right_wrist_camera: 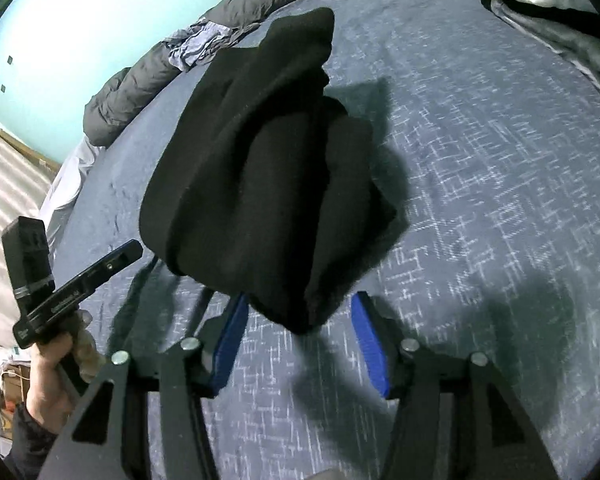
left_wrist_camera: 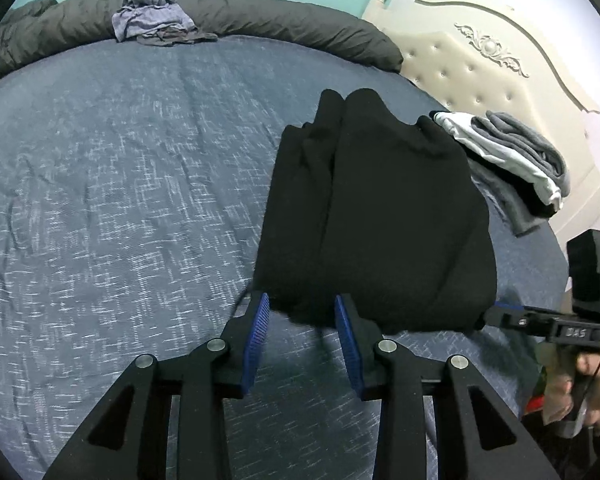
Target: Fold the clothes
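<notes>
The black garment [left_wrist_camera: 380,208] looks soft and limp; grip its near hem corners. Both the left gripper [left_wrist_camera: 302,312] and right gripper [right_wrist_camera: 300,320] have fingers wide, holding nothing.

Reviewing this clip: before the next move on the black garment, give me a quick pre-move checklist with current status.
1. Left tongs open: ok.
2. Right tongs open: ok.
3. Black garment released by both tongs: cannot tell; its near edge hides the tips.
4. Garment folded compactly: ok, though sleeve layers bulge.
5. Bedspread free beside the garment: ok.
6. Folded stack apart from the garment: not ok; they touch or overlap.
</notes>
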